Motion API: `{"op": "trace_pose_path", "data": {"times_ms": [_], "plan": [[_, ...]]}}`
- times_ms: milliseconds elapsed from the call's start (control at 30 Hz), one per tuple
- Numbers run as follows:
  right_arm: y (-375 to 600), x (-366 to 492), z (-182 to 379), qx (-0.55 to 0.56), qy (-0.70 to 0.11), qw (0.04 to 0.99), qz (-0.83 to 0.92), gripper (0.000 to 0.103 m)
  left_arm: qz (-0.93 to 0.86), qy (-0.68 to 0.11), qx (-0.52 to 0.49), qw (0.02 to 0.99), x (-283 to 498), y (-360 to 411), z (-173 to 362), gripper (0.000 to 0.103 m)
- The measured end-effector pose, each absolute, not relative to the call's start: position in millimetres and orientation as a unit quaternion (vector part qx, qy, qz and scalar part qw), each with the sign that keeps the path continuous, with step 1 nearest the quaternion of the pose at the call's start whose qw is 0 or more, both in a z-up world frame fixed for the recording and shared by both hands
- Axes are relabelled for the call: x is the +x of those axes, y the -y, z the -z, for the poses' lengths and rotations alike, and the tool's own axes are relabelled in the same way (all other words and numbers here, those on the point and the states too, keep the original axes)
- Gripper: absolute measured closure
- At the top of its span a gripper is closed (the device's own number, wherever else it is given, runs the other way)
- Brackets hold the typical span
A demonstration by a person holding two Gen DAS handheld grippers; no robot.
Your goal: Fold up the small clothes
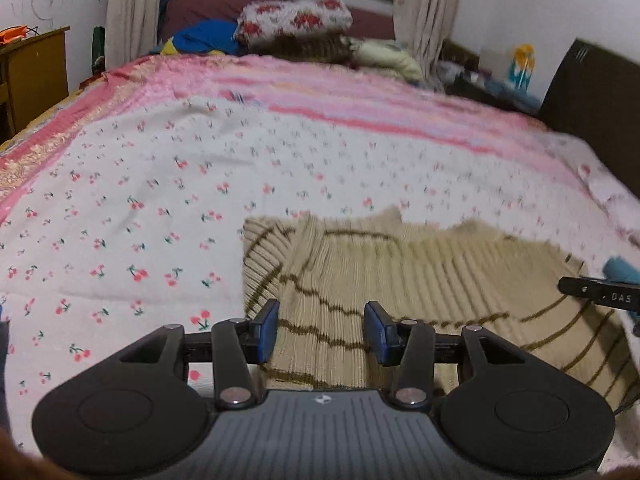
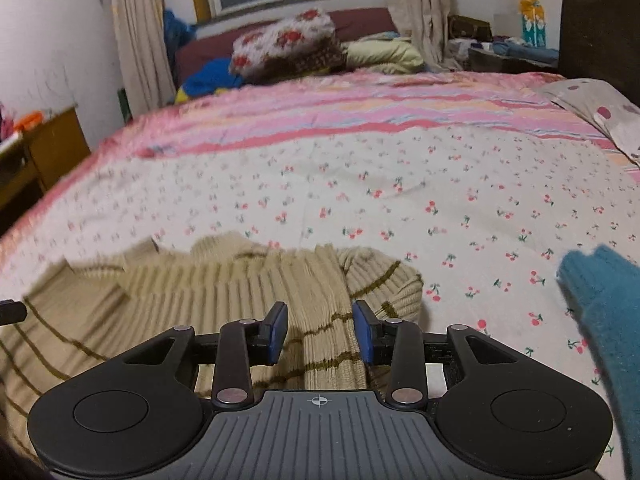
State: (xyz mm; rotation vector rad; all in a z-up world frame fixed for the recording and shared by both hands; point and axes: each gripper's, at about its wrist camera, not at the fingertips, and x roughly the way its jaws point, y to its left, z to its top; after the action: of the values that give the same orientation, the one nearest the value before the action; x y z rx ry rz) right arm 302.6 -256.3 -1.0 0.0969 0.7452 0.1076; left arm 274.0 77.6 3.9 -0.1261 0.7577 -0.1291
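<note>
Beige sweater [image 1: 400, 280] at sheet [image 1: 140, 200] near edge; both claws parted above.

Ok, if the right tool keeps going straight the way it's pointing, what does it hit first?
Most likely the beige striped sweater: the right tool angles down with open fingers over its folded edge. Depth is hard to judge.

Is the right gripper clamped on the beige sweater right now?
No: the right gripper stands open above the beige sweater, with clear gaps between its blue pads and the knit.
</note>
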Motion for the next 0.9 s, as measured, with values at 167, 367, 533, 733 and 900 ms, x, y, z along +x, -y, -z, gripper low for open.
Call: {"op": "trace_pose_path", "data": {"times_ms": [167, 367, 533, 733, 900], "plan": [[256, 301, 1, 0.045, -0.364, 0.929, -0.051, 0.095, 0.051, -0.368, -0.071, 0.926, 277, -81, -3, 0.081], [274, 294, -28, 0.090, -0.317, 0.943, -0.037, 0.097, 0.020, -0.319, -0.089, 0.943, 273, -94, -20, 0.083], [279, 298, -20, 0.078, -0.309, 0.948, -0.007, 0.097, -0.007, -0.335, -0.088, 0.938, 286, -101, -4, 0.083], [280, 309, 12, 0.082, -0.357, 0.930, 0.012, 0.096, -0.012, -0.352, -0.090, 0.931, 285, -102, 4, 0.079], [277, 303, -6, 0.074, -0.336, 0.939, 0.010, 0.089, -0.016, -0.342, -0.084, 0.936, 274, -104, -14, 0.079]]}}
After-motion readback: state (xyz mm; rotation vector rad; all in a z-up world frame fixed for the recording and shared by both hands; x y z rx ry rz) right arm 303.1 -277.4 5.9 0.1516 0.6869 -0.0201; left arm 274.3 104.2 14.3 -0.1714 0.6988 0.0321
